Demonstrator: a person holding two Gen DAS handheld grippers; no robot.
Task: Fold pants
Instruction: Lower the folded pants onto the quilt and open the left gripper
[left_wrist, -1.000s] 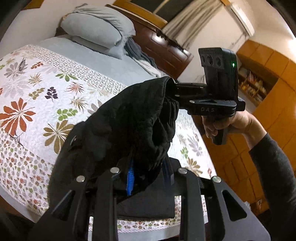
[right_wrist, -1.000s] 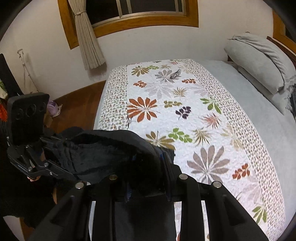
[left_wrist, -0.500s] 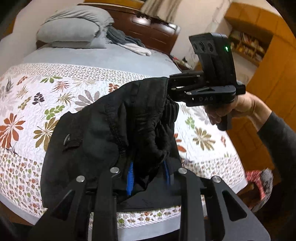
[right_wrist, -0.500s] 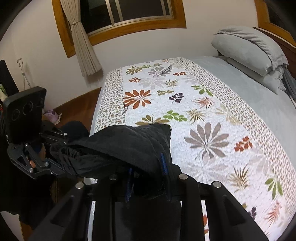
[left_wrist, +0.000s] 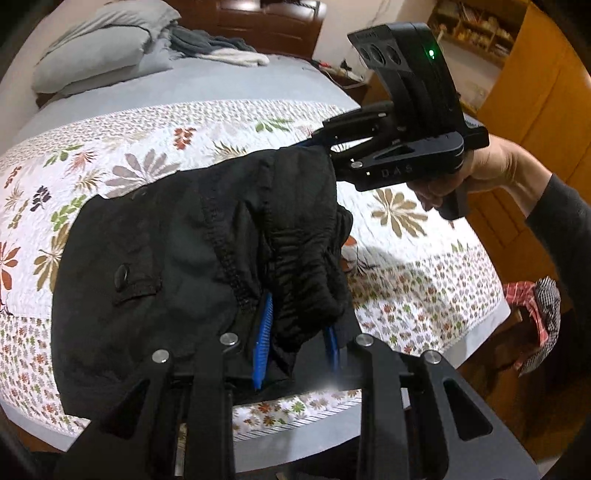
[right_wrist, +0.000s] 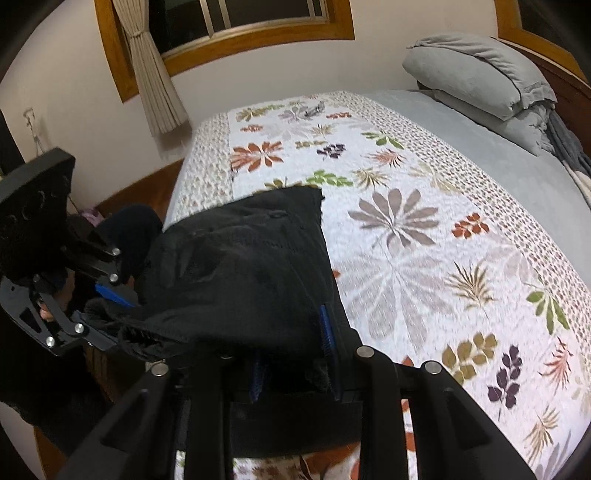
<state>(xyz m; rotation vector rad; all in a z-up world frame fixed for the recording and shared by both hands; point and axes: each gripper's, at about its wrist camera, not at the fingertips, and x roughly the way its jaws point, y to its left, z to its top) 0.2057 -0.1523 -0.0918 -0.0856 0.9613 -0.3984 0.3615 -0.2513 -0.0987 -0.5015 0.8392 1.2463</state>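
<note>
Black pants (left_wrist: 177, 251) with an elastic waistband and a buttoned pocket hang bunched between both grippers above the foot of the bed. My left gripper (left_wrist: 295, 339) is shut on the waistband between its blue pads. My right gripper (right_wrist: 291, 354) is shut on the other side of the waistband; the pants (right_wrist: 240, 273) drape over it. In the left wrist view the right gripper (left_wrist: 325, 147) bites the far edge of the cloth. In the right wrist view the left gripper (right_wrist: 107, 295) holds the cloth at the left.
The bed carries a white floral quilt (right_wrist: 424, 229) over a grey sheet (left_wrist: 221, 81). Grey pillows (right_wrist: 476, 77) and a heap of clothes (left_wrist: 218, 48) lie at the headboard. Wooden cabinets (left_wrist: 535, 92) stand on one side, a curtained window (right_wrist: 155, 66) on the other. A red checked cloth (left_wrist: 532, 314) lies by the bed corner.
Both grippers have carried the pants lower and further over the quilt. The waistband has spread wider between them.
</note>
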